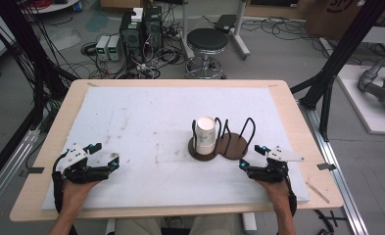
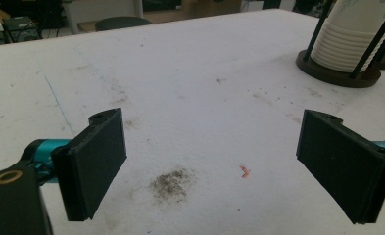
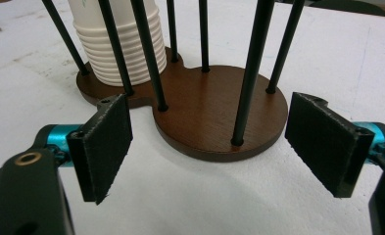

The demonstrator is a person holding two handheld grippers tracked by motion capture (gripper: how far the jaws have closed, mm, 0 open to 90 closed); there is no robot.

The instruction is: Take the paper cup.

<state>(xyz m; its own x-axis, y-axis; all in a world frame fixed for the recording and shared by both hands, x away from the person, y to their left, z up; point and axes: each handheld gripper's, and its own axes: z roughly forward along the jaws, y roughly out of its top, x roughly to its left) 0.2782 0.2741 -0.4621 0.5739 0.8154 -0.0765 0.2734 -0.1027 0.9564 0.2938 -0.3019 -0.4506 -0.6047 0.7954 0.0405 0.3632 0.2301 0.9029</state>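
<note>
Both grippers rest near the bench's front edge, the left gripper (image 1: 100, 155) toward the left corner and the right gripper (image 1: 251, 156) just before the cup holder (image 1: 231, 147), each released with jaws wide and empty, likely poised to start. A ribbed stack of paper cups (image 1: 205, 135) stands in the holder's left bay, right of the bench's middle, caged by thin black rods on a smooth brown wooden base; the white foam mat (image 1: 146, 122) is scuffed and stained.

No text, label, brand or number can be read anywhere.
</note>
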